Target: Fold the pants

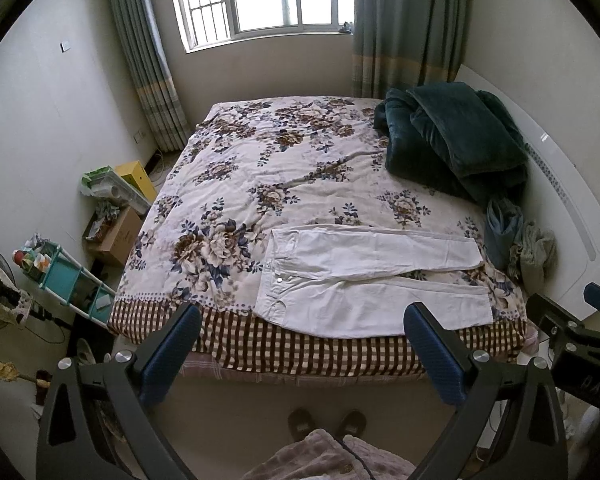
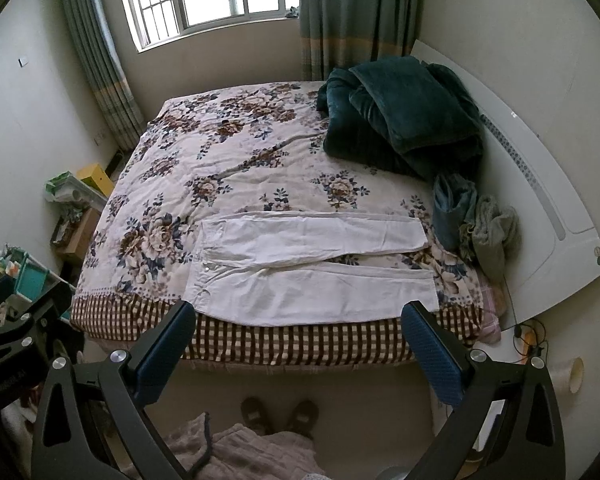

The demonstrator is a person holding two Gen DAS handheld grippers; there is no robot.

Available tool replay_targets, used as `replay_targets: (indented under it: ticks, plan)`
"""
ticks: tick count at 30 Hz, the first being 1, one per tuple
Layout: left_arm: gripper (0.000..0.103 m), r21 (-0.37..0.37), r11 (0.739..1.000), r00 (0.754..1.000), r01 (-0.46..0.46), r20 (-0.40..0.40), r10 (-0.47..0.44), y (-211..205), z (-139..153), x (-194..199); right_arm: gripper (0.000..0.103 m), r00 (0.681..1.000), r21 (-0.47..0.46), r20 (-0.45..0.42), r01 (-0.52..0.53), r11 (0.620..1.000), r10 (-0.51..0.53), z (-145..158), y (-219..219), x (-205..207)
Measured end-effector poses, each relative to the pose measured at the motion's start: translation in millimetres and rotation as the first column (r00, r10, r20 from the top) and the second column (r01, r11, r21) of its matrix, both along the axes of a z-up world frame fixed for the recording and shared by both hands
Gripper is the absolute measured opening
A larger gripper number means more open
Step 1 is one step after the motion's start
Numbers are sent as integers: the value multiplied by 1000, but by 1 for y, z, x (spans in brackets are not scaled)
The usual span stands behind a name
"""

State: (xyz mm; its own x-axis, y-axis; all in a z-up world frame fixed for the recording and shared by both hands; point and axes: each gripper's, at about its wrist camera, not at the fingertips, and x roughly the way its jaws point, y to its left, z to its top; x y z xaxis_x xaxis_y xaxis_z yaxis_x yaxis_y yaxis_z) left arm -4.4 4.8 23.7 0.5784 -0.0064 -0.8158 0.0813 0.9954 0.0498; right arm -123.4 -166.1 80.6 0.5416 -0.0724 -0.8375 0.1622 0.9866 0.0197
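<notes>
White pants (image 1: 364, 280) lie flat on the near edge of a floral bedspread (image 1: 260, 168), waist to the left, both legs spread to the right. They also show in the right wrist view (image 2: 300, 268). My left gripper (image 1: 302, 316) is open and empty, held above the floor in front of the bed, short of the pants. My right gripper (image 2: 299, 314) is open and empty too, at the same distance. The right gripper's body shows at the right edge of the left wrist view (image 1: 572, 332).
A dark green blanket (image 1: 456, 140) is piled at the bed's far right, with small clothes (image 1: 516, 240) beside the white headboard (image 1: 560, 184). Boxes (image 1: 116, 208) and a teal shelf (image 1: 68, 276) stand left of the bed. The person's slippered feet (image 1: 326, 424) are on the floor below.
</notes>
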Motion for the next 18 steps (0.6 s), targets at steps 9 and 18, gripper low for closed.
replay_targets:
  ticks: [9, 18]
  plan:
    - [103, -2, 1000, 1000, -1, 2, 1, -1, -1, -1, 103, 1000, 0, 2, 1, 1000, -1, 2, 1, 2]
    - [103, -3, 1000, 1000, 3, -1, -3, -6, 2, 1, 103, 1000, 0, 1, 5, 1000, -5, 5, -1, 5]
